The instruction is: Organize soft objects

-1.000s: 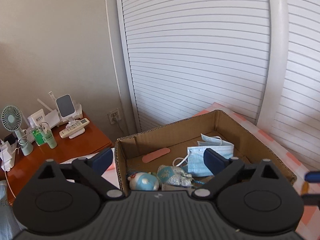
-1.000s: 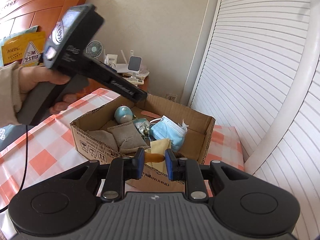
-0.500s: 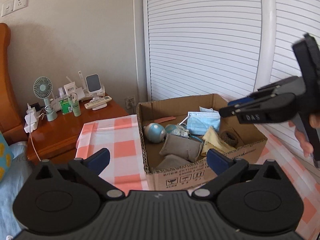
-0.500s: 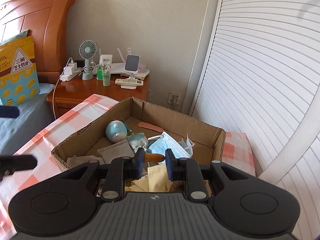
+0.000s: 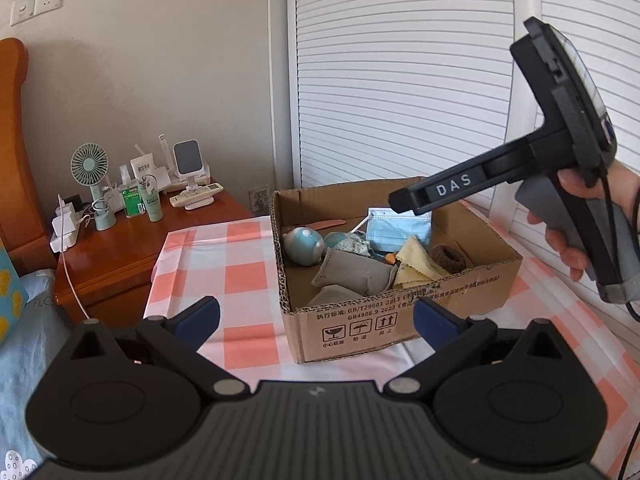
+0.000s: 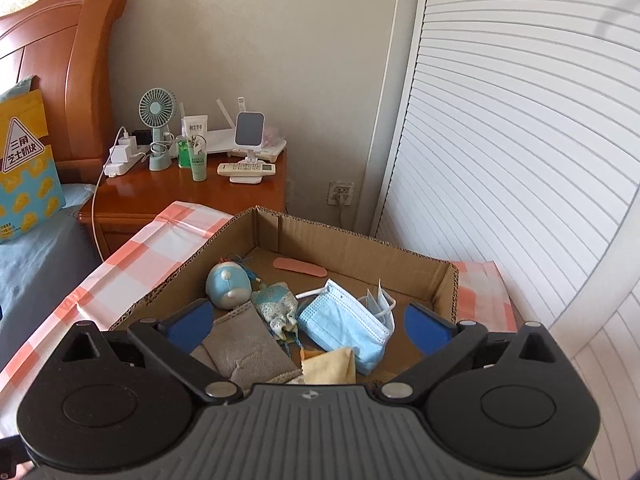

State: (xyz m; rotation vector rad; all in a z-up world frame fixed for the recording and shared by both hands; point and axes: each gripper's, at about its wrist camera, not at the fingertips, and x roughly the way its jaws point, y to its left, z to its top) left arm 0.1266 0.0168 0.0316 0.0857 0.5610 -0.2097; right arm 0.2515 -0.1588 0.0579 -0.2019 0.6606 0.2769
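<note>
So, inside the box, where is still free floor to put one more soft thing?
Bare cardboard shows at the back of the box, around the pink strip, and in the corner beyond the face mask. The near half is crowded: grey pouch, yellow cloth.

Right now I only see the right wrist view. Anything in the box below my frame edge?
Observer: Yes. A brown knitted ring lies in the cardboard box's near corner, beside the yellow cloth.
Operator: Where's the right gripper over the box?
Observer: The right gripper hangs over the blue face mask at the far side. Its jaws have just been opening, with nothing between them.
Operator: And the left gripper?
Observer: The left gripper is open and empty, short of the box's printed front wall, over the checked tablecloth.
</note>
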